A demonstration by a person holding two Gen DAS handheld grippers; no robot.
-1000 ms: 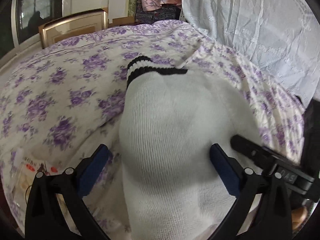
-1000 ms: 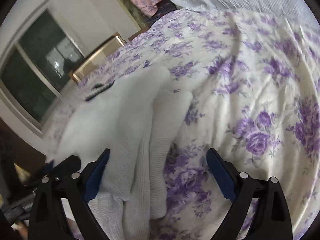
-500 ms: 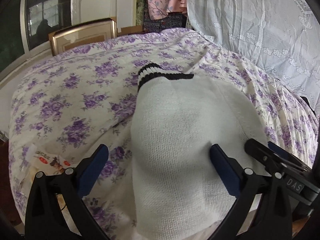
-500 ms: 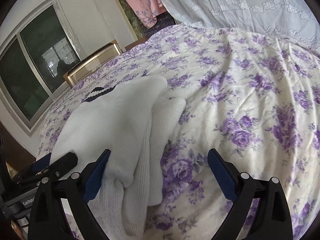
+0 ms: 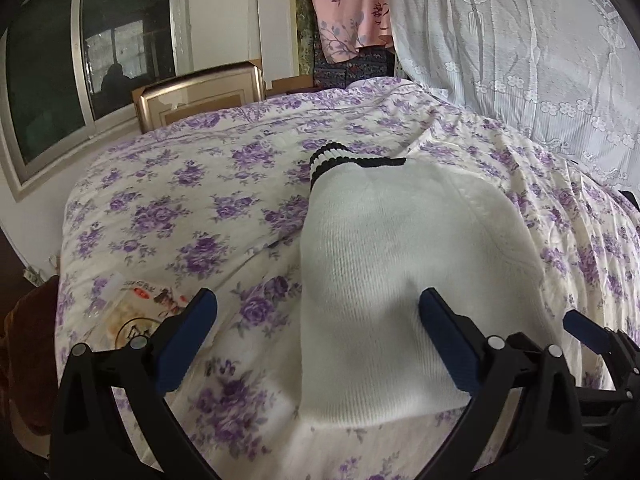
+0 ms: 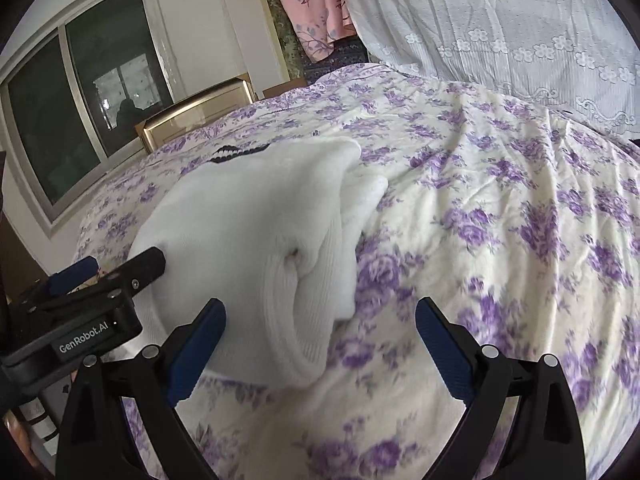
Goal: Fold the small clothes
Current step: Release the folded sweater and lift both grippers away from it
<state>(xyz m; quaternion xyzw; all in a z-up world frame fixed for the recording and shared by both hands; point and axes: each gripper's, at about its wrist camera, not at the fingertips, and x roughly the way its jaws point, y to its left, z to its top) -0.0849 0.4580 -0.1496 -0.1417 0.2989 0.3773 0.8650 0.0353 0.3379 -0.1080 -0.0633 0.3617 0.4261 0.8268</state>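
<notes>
Left wrist view: left gripper jaws spread wide, grasping nothing, hovering over near end of sock. Sock is white, black-striped cuff at far end, folded, lying on floral bedspread. Snack packet left of sock. Right gripper also spread wide, empty, near end of sock between its fingers. Left gripper's body visible left of sock in right wrist view.

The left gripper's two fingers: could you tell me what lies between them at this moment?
In the left wrist view, the left gripper is open, and between its fingers lie the folded white socks and a strip of the floral bedspread.
</notes>
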